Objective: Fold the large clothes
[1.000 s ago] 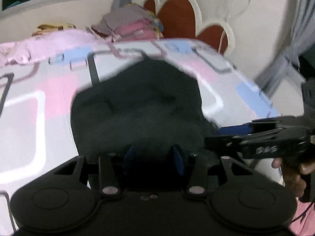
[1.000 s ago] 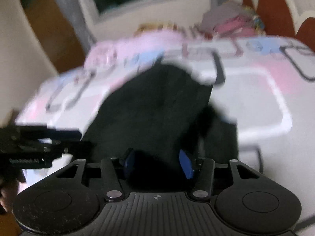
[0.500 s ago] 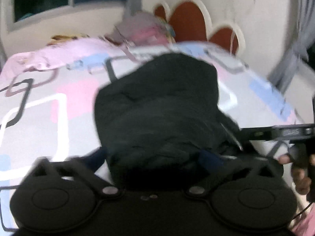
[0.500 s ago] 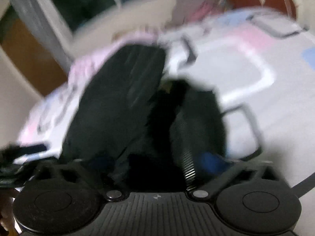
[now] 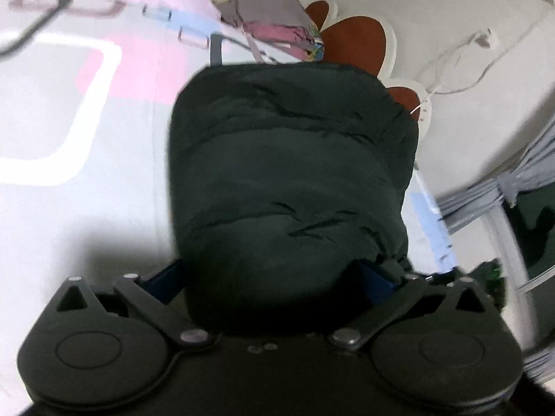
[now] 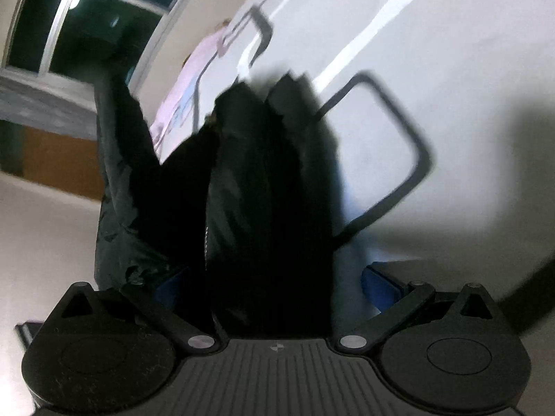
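Both grippers, left (image 5: 274, 277) and right (image 6: 274, 280), tilted down over the bed (image 5: 69, 111), jaws just opened wide from narrow, black jacket (image 5: 288, 173) lying loose between them.

The dark padded jacket (image 5: 291, 187) is quilted cloth with a faint sheen and fine wrinkles along its stitched seams, and from the right wrist its black folds (image 6: 256, 187) look smooth and slightly glossy. Under it the pale bedsheet with pink, blue and grey rounded squares (image 5: 83, 111) is soft matt cotton-like cloth — the stack of folded grey and pink clothes (image 5: 274, 27) beyond it is matt fabric too. Both grippers' black bodies are matt plastic — ribbed on the right gripper (image 6: 274, 277), plain on the left gripper (image 5: 274, 277) — with small shiny metal rivets and blue matt finger pads (image 5: 374, 280).
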`<state>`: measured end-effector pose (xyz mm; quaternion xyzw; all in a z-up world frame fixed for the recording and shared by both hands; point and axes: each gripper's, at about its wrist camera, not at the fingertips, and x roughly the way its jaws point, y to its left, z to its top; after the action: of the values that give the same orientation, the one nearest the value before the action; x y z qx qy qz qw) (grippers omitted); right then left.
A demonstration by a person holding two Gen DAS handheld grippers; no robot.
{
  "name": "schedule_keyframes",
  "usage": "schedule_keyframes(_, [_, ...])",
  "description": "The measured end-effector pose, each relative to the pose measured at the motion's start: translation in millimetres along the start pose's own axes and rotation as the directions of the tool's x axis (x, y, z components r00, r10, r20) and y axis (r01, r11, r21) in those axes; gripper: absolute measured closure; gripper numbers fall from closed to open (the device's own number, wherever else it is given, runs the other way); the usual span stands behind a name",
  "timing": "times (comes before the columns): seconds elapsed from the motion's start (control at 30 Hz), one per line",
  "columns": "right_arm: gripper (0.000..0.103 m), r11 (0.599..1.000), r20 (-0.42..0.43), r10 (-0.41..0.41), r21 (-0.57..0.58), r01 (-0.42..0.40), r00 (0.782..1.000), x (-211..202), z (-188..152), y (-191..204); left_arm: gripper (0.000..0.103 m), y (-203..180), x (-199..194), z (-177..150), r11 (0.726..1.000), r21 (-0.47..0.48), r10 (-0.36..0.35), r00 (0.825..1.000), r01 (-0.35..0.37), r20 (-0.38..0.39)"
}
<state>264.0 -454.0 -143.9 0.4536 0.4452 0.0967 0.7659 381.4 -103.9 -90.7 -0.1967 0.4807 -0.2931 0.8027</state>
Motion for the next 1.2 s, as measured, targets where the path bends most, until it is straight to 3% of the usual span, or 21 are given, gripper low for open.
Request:
schedule_keyframes(0.13, [0.001,0.996,-0.073,0.042,-0.081,-0.048,0.996,24.9,12.5,11.2,0.000,14.7,12.6,2.4,0.997,-0.040,-0.068,0.998,0.068,-0.017])
schedule_keyframes(0.3, [0.001,0.967,-0.111,-0.010,-0.254,-0.019,0.994,57.6,17.9,41.6,0.000,5.7,31.8,10.3,0.997,-0.011,-0.074,0.996,0.074,-0.040])
schedule_keyframes(0.37, [0.010,0.968,-0.122,0.017,-0.248,-0.047,0.992,64.3,21.9,44.0,0.000,0.0,30.4,10.7,0.998,0.010,-0.067,0.997,0.068,-0.045])
schedule_keyframes(0.4, [0.016,0.969,-0.134,0.042,-0.235,-0.073,0.990,67.1,24.2,44.5,0.001,-2.8,26.2,11.4,0.997,0.012,-0.069,0.997,0.070,-0.041])
schedule_keyframes(0.57, [0.017,0.964,-0.126,0.068,-0.247,-0.098,0.990,76.5,29.9,75.9,0.002,-11.9,4.9,21.3,0.997,0.035,-0.070,0.997,0.069,0.017])
schedule_keyframes(0.77, [0.019,0.922,-0.134,0.124,-0.352,-0.164,0.983,115.3,33.9,164.3,0.002,14.5,-65.4,48.7,0.998,0.050,-0.032,0.991,0.026,0.128])
schedule_keyframes(0.97, [0.019,0.878,-0.198,0.116,-0.438,-0.194,0.973,201.6,-10.4,248.9,0.002,90.8,-144.0,52.9,0.998,0.016,0.061,0.986,-0.065,0.155])
schedule_keyframes(1.1, [0.019,0.918,-0.268,0.044,-0.370,-0.145,0.962,274.9,-64.0,248.1,0.001,140.4,-156.8,43.6,0.984,0.025,0.171,0.982,-0.174,0.080])
schedule_keyframes(1.2, [0.015,0.936,-0.215,0.045,-0.332,-0.116,0.976,287.3,-82.5,236.3,0.001,162.3,-151.9,31.6,0.988,0.013,0.154,0.986,-0.156,0.070])
